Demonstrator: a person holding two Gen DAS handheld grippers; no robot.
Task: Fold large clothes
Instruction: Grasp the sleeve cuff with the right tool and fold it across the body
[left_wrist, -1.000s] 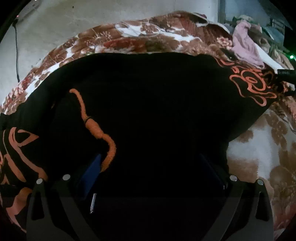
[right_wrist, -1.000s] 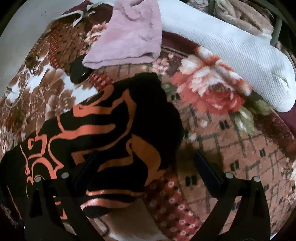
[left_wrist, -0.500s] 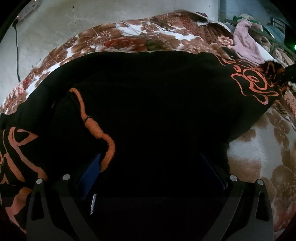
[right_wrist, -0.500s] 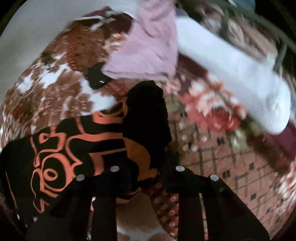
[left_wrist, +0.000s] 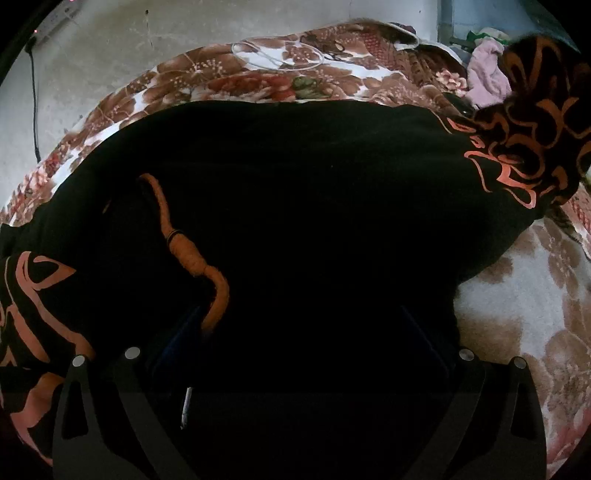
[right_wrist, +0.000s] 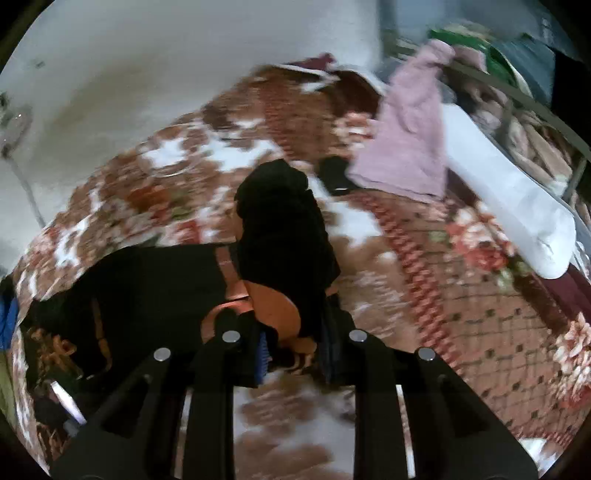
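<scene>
Left wrist view showed the black hoodie (left_wrist: 295, 206) spread over the bed (left_wrist: 517, 314) — left tool (left_wrist: 303, 332) apart above it. Right tool (right_wrist: 291, 354) clamped the raised sleeve (right_wrist: 284, 236); next, carrying it across the body.
</scene>
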